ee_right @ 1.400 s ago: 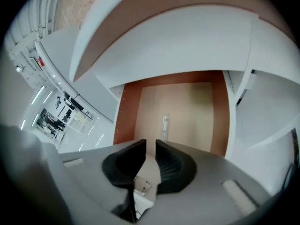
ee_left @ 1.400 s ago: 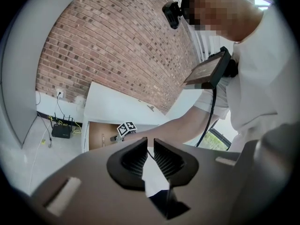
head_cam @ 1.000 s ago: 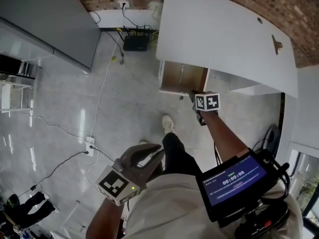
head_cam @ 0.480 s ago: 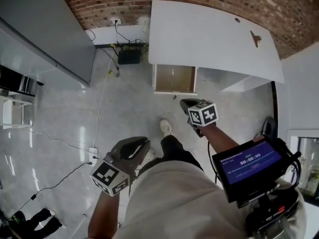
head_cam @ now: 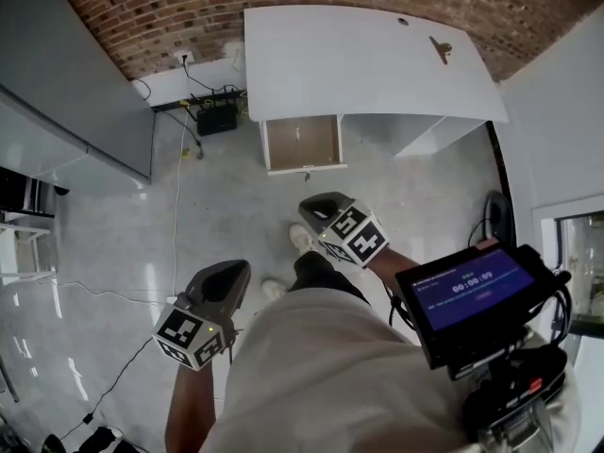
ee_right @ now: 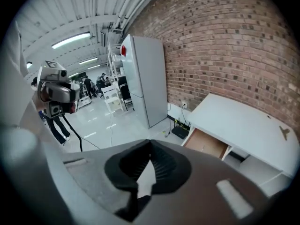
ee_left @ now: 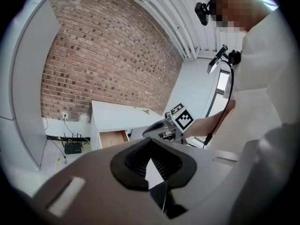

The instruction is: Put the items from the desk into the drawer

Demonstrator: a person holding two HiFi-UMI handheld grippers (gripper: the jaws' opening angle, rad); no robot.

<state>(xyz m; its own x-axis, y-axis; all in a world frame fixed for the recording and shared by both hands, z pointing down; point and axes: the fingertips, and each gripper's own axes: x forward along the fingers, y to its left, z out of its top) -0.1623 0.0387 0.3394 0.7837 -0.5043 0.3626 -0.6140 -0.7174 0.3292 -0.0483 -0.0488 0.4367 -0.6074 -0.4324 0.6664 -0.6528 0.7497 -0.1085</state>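
brick wall and pale floor surround a white rectangular desk (head_cam: 359,64). the left gripper (head_cam: 229,274) hangs low, jaws closed on nothing. the open wooden drawer (head_cam: 302,142) sits ahead. the right gripper (head_cam: 324,206), jaws likewise together and empty, is nearer. the small brown item (head_cam: 440,49) lies on the desktop, well beyond and rightward; its axis is too small to tell.

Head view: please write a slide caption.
Left gripper and right gripper, shut and empty, face a desk with one item and an open drawer.
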